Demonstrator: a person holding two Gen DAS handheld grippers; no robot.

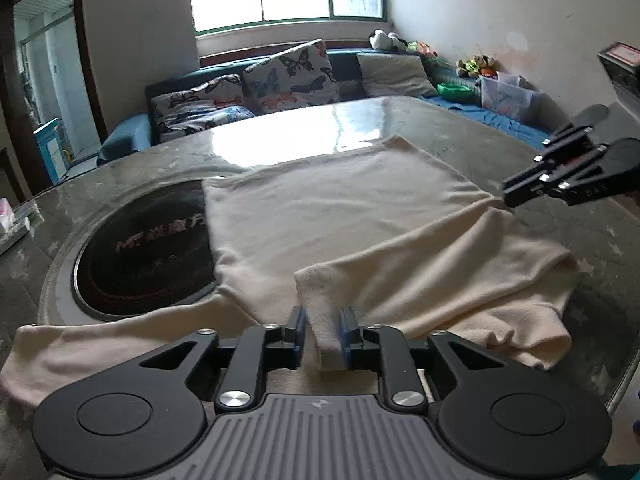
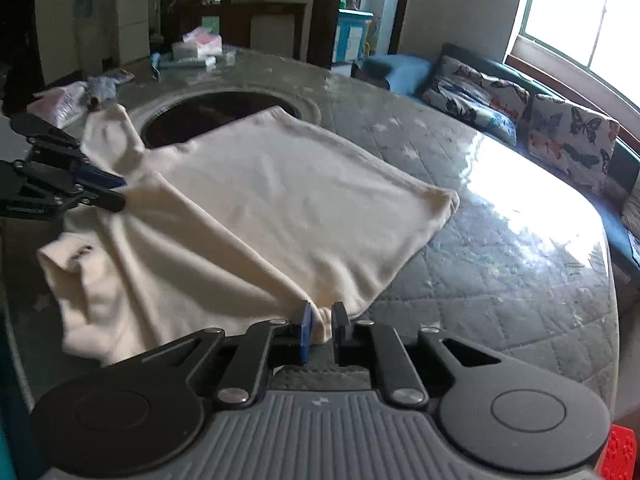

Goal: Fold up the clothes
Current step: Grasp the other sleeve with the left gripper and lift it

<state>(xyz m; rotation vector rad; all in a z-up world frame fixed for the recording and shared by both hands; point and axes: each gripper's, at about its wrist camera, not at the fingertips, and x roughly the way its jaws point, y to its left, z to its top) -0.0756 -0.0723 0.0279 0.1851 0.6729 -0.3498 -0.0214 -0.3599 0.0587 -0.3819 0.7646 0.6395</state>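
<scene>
A cream long-sleeved top [image 1: 340, 208] [image 2: 280, 200] lies flat on the round table [image 1: 600, 248], with one sleeve [image 1: 420, 264] [image 2: 200, 232] folded across its body. My left gripper [image 1: 323, 316] [image 2: 116, 192] has that sleeve's cuff end between its jaws. The cloth lies against the right pad, and a narrow gap shows at the left pad. My right gripper [image 2: 320, 312] [image 1: 510, 196] is shut on a bunch of cloth at the sleeve's shoulder end, by the top's side edge. The other sleeve [image 1: 100, 344] [image 2: 108, 128] trails off flat on the table.
A dark round hob recess [image 1: 140, 248] [image 2: 200, 112] sits in the table, partly under the top. Tissue packs [image 2: 196, 46] and a plastic bag [image 2: 60, 104] lie at the table's far end. A sofa with butterfly cushions [image 1: 288, 72] [image 2: 568, 140] stands beyond, under the window.
</scene>
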